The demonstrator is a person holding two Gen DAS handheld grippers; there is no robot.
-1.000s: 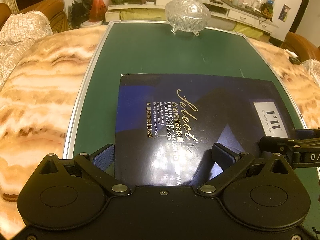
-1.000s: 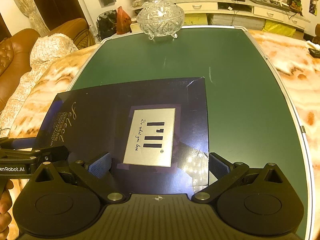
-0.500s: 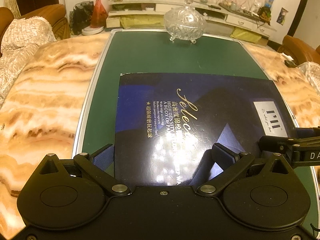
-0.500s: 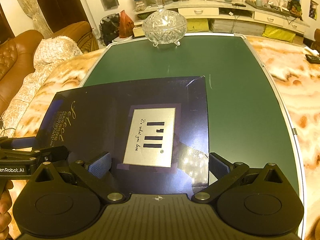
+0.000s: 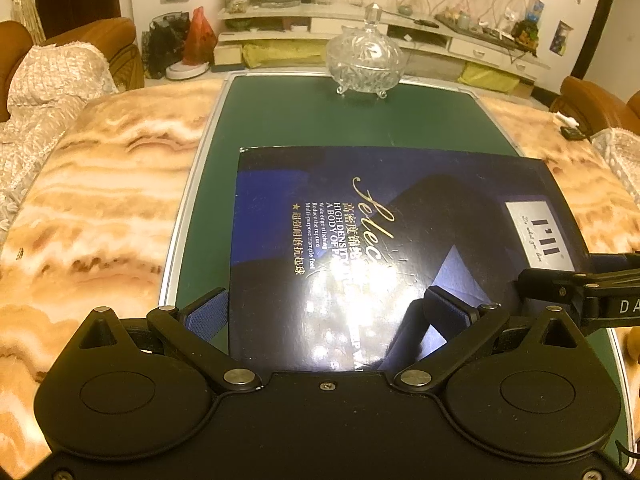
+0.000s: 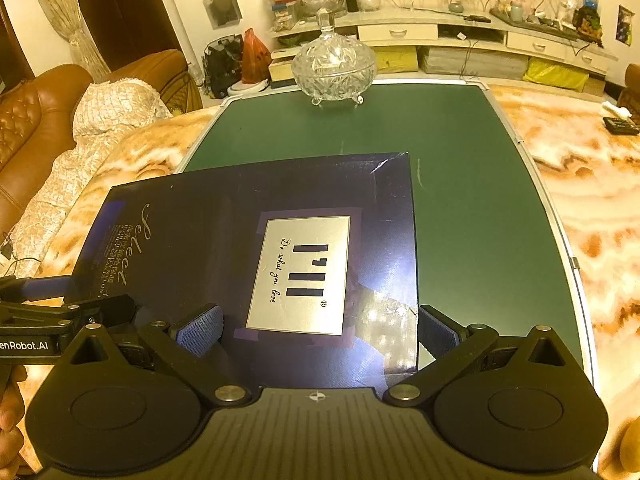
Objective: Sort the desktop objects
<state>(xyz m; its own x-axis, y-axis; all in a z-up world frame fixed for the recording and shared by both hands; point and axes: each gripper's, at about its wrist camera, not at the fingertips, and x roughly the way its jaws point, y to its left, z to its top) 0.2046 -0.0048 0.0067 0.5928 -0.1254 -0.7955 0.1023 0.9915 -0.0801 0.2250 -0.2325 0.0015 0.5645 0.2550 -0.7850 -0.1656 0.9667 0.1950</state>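
Left wrist view
Box: a flat dark blue box (image 5: 400, 232) with gold lettering lies on the green mat (image 5: 280, 128), near the front edge of the surface.
Left claw: the left claw (image 5: 328, 316) stands apart; one blue pad (image 5: 208, 314) sits just off the box's left edge, the other over the lid. It clamps nothing.
Right claw, seen from here: its black arm enters at the box's right front corner; whether it touches cannot be told.
Other item: a cut-glass lidded bowl (image 5: 364, 62) stands at the far edge of the mat, well apart from the box.
Surface: polished marble (image 5: 100, 208) in cream and amber bands, metal trim round the mat.

Right wrist view
Box: the box (image 6: 256, 248) shows a silver label (image 6: 300, 276); its far right corner looks scuffed.
Right claw: the right claw (image 6: 320, 324) stands apart, pads straddling the box's right front portion, gripping nothing.
Glass bowl: the bowl (image 6: 334, 66) is on small feet at the far edge.

Handling judgement
Box: glossy card, likely light and stiff but slippery on top; best taken by its thin side edges, one claw at each end.
Bowl: fragile, with a loose lid; keep clear of it.
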